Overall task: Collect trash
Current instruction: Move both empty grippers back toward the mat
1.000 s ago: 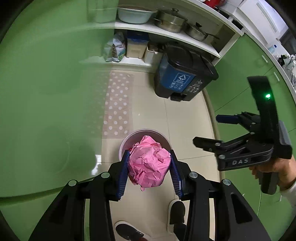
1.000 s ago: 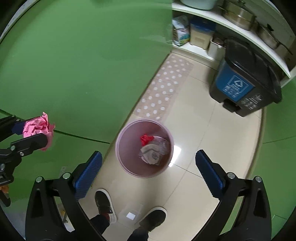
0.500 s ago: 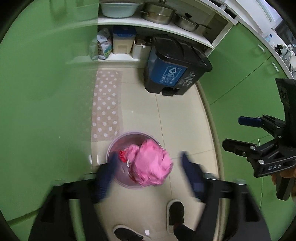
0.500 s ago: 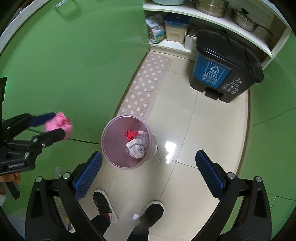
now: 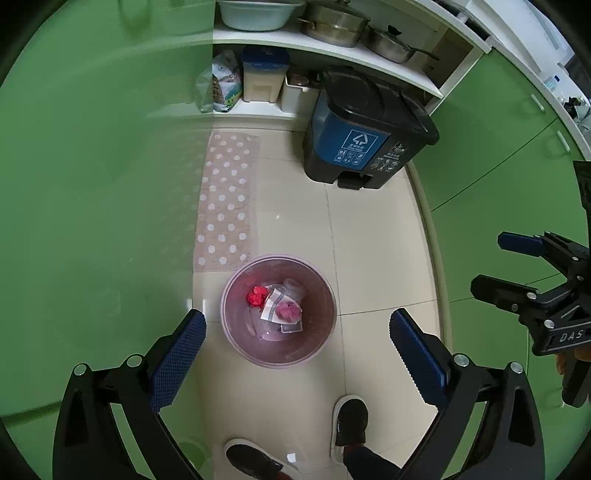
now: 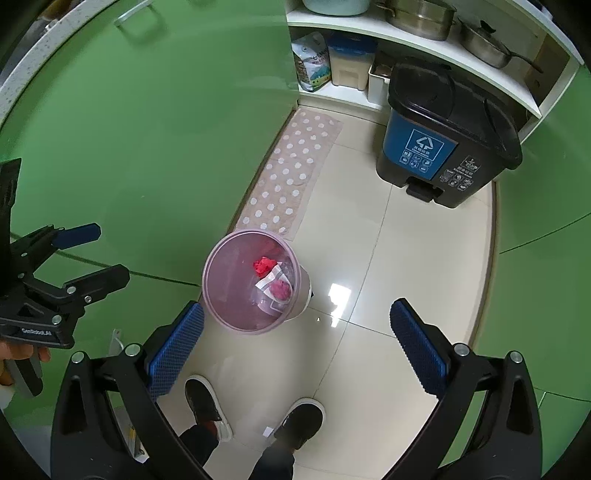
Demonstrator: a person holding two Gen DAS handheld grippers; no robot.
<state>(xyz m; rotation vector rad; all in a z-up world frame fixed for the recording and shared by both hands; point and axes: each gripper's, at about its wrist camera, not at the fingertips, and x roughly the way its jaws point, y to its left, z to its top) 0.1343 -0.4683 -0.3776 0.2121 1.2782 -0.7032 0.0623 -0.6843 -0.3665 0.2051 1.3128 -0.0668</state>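
A pink plastic waste bin point(image 5: 236, 332) stands on the tiled floor, also in the right wrist view point(image 6: 221, 288). Inside lie the crumpled pink paper ball point(image 5: 289, 311), a red scrap point(image 5: 256, 295) and white wrappers. My left gripper point(image 5: 295, 339) is open and empty, high above the bin. My right gripper point(image 6: 295, 332) is open and empty, above the floor just right of the bin. Each gripper shows in the other's view, the right one point(image 5: 491, 262) and the left one point(image 6: 107, 254), both with jaws apart.
A black and blue pedal bin point(image 5: 365, 129) stands at the back by white shelves with pots point(image 5: 332, 26). A dotted mat point(image 5: 227, 199) lies along green cabinets point(image 5: 92, 166). The person's shoes point(image 5: 349, 417) are below the grippers.
My left gripper opened and let go of the pink paper ball, which fell into the pink bin. Both grippers rose higher above the floor.
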